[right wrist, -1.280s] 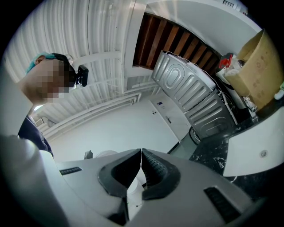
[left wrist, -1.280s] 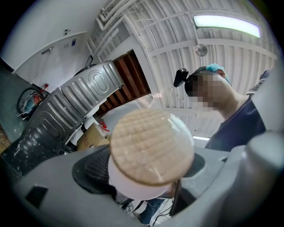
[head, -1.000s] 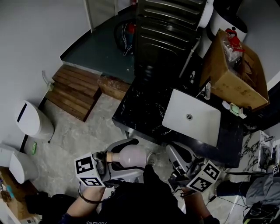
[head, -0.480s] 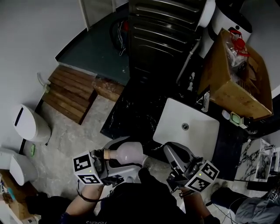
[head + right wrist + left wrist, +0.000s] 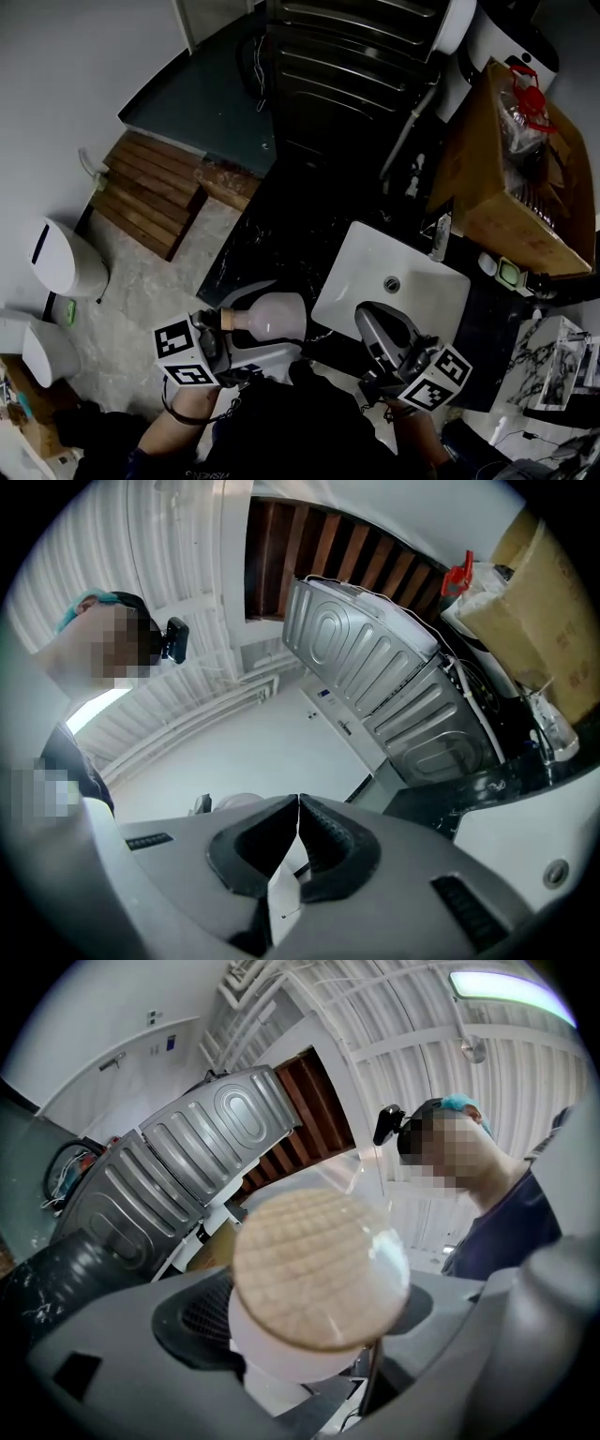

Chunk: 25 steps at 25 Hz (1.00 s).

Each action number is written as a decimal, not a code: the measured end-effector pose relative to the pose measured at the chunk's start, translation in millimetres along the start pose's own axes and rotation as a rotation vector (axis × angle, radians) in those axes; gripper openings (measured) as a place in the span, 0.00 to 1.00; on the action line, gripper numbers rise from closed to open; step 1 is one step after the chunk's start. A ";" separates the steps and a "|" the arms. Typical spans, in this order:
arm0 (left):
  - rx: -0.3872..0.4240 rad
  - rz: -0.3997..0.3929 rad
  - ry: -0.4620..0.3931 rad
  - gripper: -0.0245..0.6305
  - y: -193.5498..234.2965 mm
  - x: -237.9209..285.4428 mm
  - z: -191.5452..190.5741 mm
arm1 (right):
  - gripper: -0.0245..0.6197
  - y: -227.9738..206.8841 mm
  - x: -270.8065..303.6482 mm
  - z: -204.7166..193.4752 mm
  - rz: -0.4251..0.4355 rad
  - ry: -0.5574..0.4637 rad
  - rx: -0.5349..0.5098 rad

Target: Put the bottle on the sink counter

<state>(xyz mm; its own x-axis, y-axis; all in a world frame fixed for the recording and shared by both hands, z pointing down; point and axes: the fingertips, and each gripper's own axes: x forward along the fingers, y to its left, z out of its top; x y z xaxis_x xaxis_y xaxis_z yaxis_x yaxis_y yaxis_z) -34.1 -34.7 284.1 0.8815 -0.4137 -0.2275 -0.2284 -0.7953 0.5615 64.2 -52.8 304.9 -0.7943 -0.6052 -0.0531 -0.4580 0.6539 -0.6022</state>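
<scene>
A pale, round-bodied bottle [image 5: 274,316] with a cork stopper [image 5: 228,320] lies sideways in my left gripper [image 5: 240,328], which is shut on its neck. It hangs at the near edge of the black marble sink counter [image 5: 281,234], left of the white basin [image 5: 375,272]. In the left gripper view the cork [image 5: 319,1269] fills the middle, with the white neck [image 5: 272,1358] between the grey jaws. My right gripper [image 5: 373,323] hovers over the basin's near edge. Its jaws are pressed together with nothing between them, as the right gripper [image 5: 298,832] view shows.
A cardboard box [image 5: 511,178] stands on the counter's right end, with a small bottle [image 5: 439,236] and a green soap dish [image 5: 511,272] beside the basin. A dark ribbed appliance [image 5: 347,66] stands behind. A wooden pallet [image 5: 150,192] and a white bin [image 5: 61,258] are on the floor at left.
The counter and basin have slid nearer to both grippers in the head view. The left gripper still holds the bottle the same way; the right gripper stays shut.
</scene>
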 end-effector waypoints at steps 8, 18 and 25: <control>-0.001 0.047 0.030 0.65 39.5 27.1 -2.1 | 0.08 -40.0 7.2 15.6 -0.014 0.000 0.007; 0.006 0.078 0.064 0.65 82.7 48.6 2.5 | 0.08 -76.1 15.7 28.3 -0.047 -0.003 0.008; 0.019 0.079 0.125 0.65 122.3 65.3 1.9 | 0.08 -98.7 22.7 30.6 -0.092 -0.012 0.013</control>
<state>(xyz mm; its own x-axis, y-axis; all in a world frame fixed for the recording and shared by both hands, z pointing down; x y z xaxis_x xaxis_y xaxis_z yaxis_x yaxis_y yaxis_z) -5.2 -159.9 336.4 0.9048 -0.4180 -0.0820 -0.3057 -0.7713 0.5582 103.6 -144.9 338.8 -0.7441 -0.6680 -0.0062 -0.5237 0.5891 -0.6153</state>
